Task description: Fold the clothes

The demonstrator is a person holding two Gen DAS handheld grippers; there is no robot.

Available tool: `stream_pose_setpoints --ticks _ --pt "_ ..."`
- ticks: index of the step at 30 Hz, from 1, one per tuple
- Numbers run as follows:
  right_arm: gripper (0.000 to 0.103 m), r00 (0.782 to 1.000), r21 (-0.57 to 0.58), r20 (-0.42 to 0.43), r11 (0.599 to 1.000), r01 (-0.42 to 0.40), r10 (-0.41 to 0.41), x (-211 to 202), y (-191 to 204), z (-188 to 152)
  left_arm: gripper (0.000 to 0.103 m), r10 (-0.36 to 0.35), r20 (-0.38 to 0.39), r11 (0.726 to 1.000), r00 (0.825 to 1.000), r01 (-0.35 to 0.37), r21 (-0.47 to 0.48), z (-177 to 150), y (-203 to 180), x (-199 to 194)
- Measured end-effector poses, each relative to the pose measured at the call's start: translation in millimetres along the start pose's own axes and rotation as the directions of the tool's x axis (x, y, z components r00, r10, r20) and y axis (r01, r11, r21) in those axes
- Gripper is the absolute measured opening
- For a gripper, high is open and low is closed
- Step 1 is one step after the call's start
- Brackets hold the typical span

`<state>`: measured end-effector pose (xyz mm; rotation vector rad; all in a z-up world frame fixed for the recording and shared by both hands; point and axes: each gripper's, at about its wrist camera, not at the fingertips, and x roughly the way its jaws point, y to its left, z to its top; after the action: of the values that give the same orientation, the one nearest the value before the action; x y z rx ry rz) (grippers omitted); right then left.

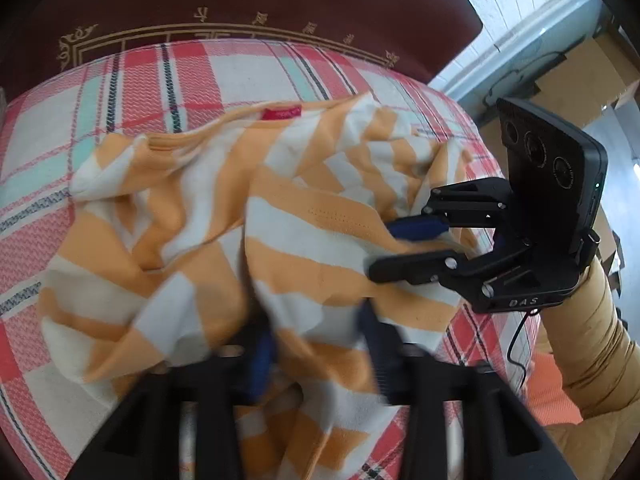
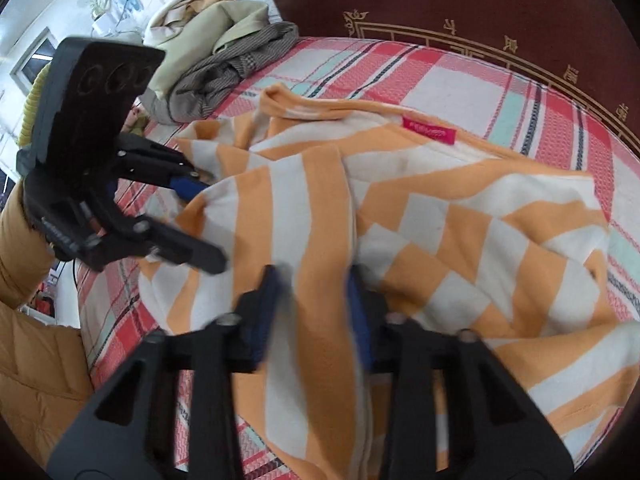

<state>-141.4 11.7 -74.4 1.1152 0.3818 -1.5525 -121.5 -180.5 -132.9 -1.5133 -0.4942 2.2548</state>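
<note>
- "DAS" in pale raised letters on the black base of the right gripper (image 1: 384,248), seen from the left wrist.
- Red sewn tag (image 2: 429,134) at the neckline of the orange-and-white striped garment (image 2: 440,240): lettering present, too small and blurred to read.
- Gold characters and ornaments along the dark red headboard (image 2: 480,8): shapes visible, not legible.
</note>
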Motion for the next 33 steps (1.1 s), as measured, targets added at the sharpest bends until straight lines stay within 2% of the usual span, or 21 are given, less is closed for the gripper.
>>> stream_pose_setpoints --ticks 3,9,12,15,18,22,24,26,27,31,33 --pt "0.013 1.0 -0.042 0.008 0.999 0.018 -0.017 -3 9 3 0.009 -0.006 0.02 1.0 1.0 0.006 0.006 -6 -4 -6" --pt "0.011 0.995 -0.115 0.096 0.993 0.026 -0.015 -24 30 26 0.008 -0.082 0.167 0.996 0.983 0.088 -0.03 -13 0 -51" --pt "0.011 0.991 -0.165 0.136 0.985 0.041 -0.019 -29 38 52 0.008 -0.079 0.24 0.996 0.968 0.087 -0.026 -15 2 -79" --pt "0.011 0.989 -0.195 0.145 0.98 0.042 -0.013 -22 47 77 0.008 -0.029 0.301 0.999 0.953 0.04 -0.03 -17 8 -100" --pt "0.011 0.99 -0.212 0.133 0.975 0.065 -0.037 -3 53 96 0.008 0.016 0.306 0.997 0.952 0.009 -0.081 -21 25 -102" --pt "0.014 0.99 -0.15 0.082 0.981 0.122 -0.11 22 43 104 0.008 0.056 0.258 0.986 0.965 -0.013 -0.164 -28 52 -81" --pt "0.027 0.987 -0.1 0.094 0.985 0.138 -0.129 18 32 99 0.008 0.069 0.237 0.983 0.969 -0.026 -0.181 -34 62 -73" --pt "0.081 0.981 -0.041 0.118 0.986 0.159 -0.154 5 19 86 0.008 0.064 0.229 0.98 0.971 -0.018 -0.196 -34 67 -67" --pt "0.083 0.976 -0.005 0.136 0.985 0.173 -0.171 -7 10 74 0.008 0.07 0.228 0.979 0.971 -0.024 -0.2 -35 68 -67" --pt "0.083 0.948 0.143 0.204 0.966 0.217 -0.243 -56 -22 26 0.009 0.065 0.228 0.98 0.971 -0.019 -0.198 -37 66 -68" --pt "0.083 0.931 0.217 0.233 0.948 0.233 -0.282 -81 -38 2 0.013 0.067 0.227 0.981 0.972 -0.022 -0.193 -37 63 -68"
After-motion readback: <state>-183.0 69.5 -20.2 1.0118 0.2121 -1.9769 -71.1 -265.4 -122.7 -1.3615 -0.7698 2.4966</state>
